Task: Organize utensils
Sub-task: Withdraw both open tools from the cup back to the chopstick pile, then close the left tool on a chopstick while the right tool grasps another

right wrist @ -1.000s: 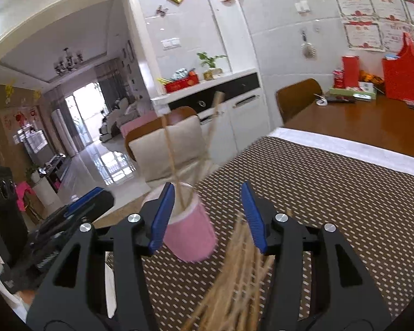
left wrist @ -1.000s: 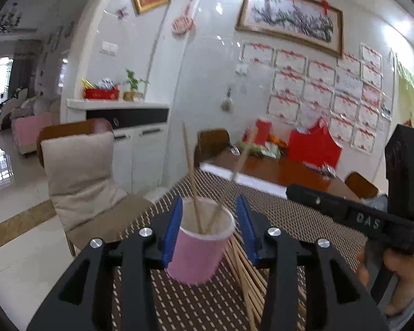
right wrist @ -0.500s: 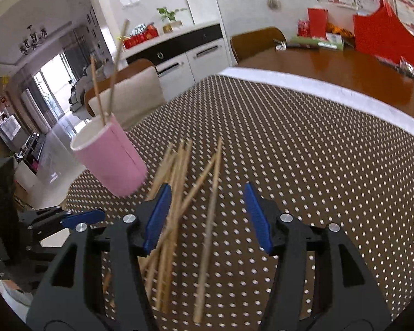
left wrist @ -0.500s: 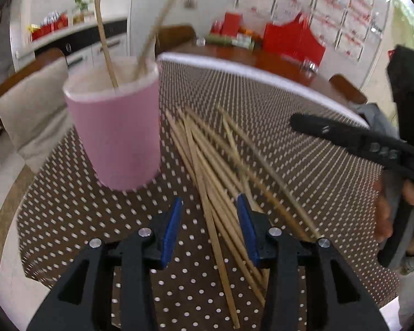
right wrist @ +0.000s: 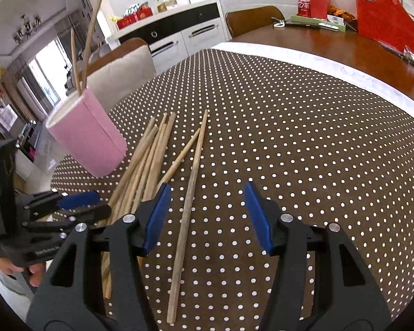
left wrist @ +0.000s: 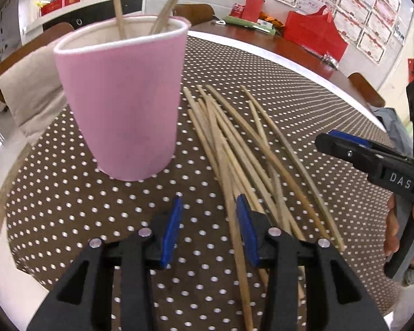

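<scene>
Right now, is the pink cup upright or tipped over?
Upright: the pink cup stands on its base on the dotted mat, with two chopsticks inside.

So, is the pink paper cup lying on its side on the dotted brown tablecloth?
No, the pink paper cup stands upright on the dotted brown tablecloth, with two wooden chopsticks standing inside it.

Left gripper (left wrist: 208, 220) and right gripper (right wrist: 205, 215) both tilted downward, jaws apart, nothing clamped; right's just widening.
</scene>
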A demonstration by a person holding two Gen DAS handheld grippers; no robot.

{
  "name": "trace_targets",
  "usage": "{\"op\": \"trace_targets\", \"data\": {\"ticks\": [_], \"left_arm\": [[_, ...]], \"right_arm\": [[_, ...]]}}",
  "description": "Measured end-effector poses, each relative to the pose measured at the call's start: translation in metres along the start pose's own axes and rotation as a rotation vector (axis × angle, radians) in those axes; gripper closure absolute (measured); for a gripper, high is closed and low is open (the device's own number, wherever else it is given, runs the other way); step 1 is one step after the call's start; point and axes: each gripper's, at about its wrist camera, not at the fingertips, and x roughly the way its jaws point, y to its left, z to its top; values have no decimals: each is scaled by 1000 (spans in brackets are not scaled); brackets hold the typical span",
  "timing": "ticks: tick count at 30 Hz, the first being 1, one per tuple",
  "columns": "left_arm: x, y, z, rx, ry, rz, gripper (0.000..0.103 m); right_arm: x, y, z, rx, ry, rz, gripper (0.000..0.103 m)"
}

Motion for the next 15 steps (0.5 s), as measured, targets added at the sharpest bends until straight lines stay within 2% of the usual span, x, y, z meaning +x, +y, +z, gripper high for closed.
{"op": "trace_targets", "data": {"ticks": [8,15], "left_arm": [[-1,0,1,43,6,86,62],[7,-1,18,55,41,116,62]], "right_arm": [[27,10,7,-70,91,-83,48],[45,20,19,-151,162,-172,48]]}}
